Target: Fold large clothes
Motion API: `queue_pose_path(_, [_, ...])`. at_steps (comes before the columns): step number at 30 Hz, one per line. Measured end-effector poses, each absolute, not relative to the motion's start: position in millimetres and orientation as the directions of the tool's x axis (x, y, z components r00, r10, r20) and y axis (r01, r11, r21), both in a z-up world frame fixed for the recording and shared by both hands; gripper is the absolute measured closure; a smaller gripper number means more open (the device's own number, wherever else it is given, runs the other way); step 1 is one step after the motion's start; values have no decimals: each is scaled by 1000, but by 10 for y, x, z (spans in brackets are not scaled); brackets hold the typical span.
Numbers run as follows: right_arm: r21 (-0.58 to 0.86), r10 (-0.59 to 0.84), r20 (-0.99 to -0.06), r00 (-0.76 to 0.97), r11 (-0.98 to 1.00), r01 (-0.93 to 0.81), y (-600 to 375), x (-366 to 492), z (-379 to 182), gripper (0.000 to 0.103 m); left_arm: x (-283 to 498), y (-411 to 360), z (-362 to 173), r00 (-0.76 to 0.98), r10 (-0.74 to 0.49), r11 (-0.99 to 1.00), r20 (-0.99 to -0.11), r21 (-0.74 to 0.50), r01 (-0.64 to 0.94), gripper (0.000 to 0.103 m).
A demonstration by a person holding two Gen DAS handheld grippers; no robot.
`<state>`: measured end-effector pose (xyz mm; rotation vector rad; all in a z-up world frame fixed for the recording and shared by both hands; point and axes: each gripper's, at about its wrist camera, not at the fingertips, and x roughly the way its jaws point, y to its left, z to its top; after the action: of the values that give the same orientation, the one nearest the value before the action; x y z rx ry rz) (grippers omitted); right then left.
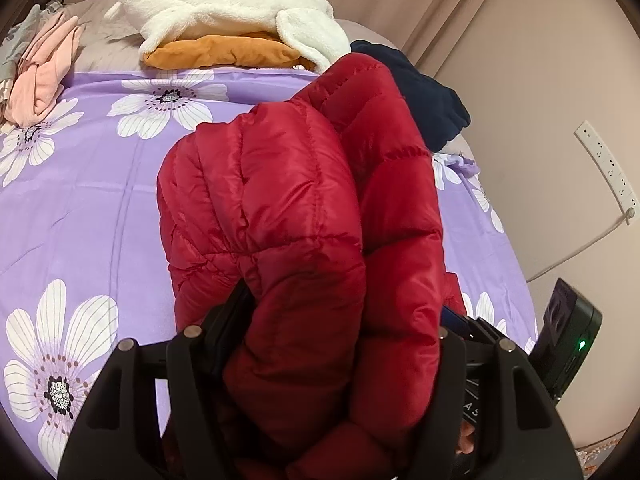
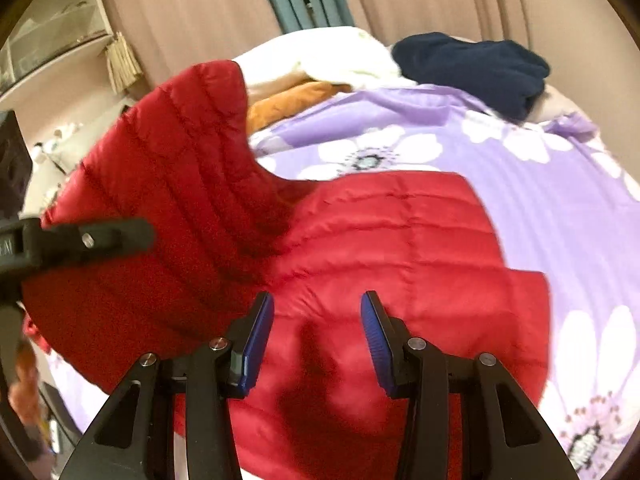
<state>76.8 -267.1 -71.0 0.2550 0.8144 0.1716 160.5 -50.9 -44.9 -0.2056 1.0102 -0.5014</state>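
Observation:
A red quilted puffer jacket lies on the purple flowered bedspread. My left gripper is shut on a thick folded bundle of it, which bulges up between the fingers and hides the pads. In the right wrist view that raised part stands up at the left, with the left gripper's finger against it, while the rest of the jacket lies flat. My right gripper hovers over the flat part, open, its blue pads bare with nothing between them.
At the far end of the bed lie a white fleece on an orange garment, a navy garment to the right and pink clothes at the left. A power strip hangs on the right wall.

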Motion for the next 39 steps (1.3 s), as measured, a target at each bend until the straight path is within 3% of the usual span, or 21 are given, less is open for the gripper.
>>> queue_pose_path(13, [348, 286, -750, 597, 937, -11, -2753, 902, -1139, 57, 1535, -714, -438, 431, -469, 875, -771, -339, 346, 40])
queue_pose_path(24, [416, 348, -729, 589, 909, -22, -2885, 965, -1262, 57, 1537, -1131, -557, 369, -500, 843, -783, -344, 413, 26])
queue_pose_path(31, [641, 452, -595, 664, 766, 52, -3523, 704, -1160, 56, 1553, -1261, -643, 285, -582, 780, -762, -423, 461, 16])
queue_pose_path(37, [910, 635, -308, 708, 415, 24, -4016, 712, -1275, 37, 1586, -1195, -737, 197, -696, 692, -690, -571, 443, 14])
queue_pose_path(39, [922, 671, -290, 682, 387, 11, -3982, 799, -1269, 34, 1580, -1206, -759, 187, -701, 685, -688, -578, 443, 14])
